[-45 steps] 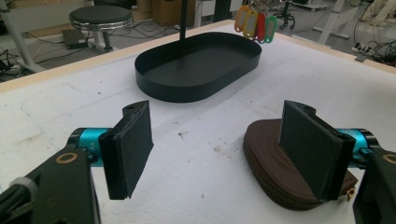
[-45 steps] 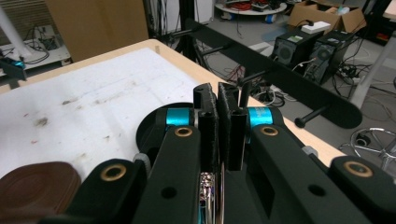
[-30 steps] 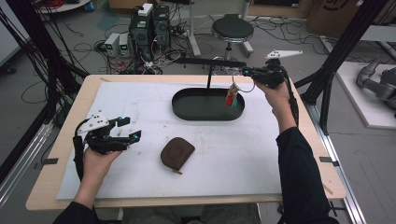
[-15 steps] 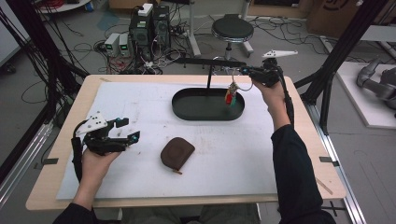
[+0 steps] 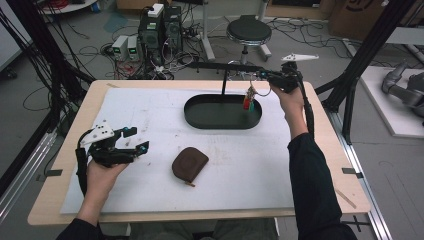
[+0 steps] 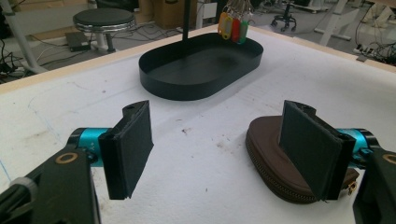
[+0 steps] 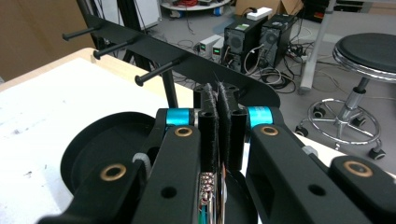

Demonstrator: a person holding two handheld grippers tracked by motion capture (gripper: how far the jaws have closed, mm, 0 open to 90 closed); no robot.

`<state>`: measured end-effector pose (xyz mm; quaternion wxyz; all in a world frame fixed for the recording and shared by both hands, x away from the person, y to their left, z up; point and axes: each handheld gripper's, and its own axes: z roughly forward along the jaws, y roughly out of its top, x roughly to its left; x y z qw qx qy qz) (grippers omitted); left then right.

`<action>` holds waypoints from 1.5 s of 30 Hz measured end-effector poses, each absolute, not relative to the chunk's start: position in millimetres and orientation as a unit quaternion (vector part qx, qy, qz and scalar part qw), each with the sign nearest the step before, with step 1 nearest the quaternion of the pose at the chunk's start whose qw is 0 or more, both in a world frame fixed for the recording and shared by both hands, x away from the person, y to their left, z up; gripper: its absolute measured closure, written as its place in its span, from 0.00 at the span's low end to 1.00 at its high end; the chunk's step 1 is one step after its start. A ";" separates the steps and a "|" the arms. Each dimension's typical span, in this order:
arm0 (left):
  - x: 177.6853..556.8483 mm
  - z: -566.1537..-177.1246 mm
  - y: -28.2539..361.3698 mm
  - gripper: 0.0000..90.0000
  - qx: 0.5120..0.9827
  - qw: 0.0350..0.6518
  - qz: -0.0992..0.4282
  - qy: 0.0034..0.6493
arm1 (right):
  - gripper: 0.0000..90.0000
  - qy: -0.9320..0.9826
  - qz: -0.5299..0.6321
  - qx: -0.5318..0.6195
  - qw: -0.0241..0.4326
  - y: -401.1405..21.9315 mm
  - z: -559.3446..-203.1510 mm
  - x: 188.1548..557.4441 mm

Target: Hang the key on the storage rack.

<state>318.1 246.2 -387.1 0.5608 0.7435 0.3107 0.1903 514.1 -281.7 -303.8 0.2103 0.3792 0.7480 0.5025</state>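
Observation:
A bunch of keys with red, green and yellow tags (image 5: 248, 102) hangs above the right end of the black oval tray (image 5: 200, 117). My right gripper (image 5: 258, 75) is shut on its ring, just in front of the black peg rack (image 5: 220, 66). In the right gripper view the shut gripper (image 7: 218, 92) points at the rack's pegs (image 7: 156, 72), with the key ring (image 7: 208, 186) low between the jaws. My left gripper (image 5: 139, 139) is held open over the mat's left side. A brown zip pouch (image 5: 190, 163) lies to its right, behind the right jaw in the left gripper view (image 6: 275, 149).
The rack's post (image 5: 224, 83) stands at the tray's far rim. The white mat (image 5: 150, 105) covers most of the wooden table (image 5: 325, 150). A stool (image 5: 248, 31), computers and cables sit on the floor beyond the far edge.
My right gripper has lifted slightly and edged toward the rack, keeping the keys. The left gripper and the pouch have not moved.

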 end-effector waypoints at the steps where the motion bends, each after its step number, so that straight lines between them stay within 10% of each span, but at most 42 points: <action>1: 318.2 -387.1 246.1 0.29 0.744 0.561 0.190 0.310 | 0.98 0.749 0.500 0.380 0.213 -281.3 -304.4 514.6; 45: 318.8 -387.2 247.2 0.29 0.742 0.563 0.190 0.312 | 0.82 0.742 0.484 0.393 0.245 -293.0 -307.8 503.9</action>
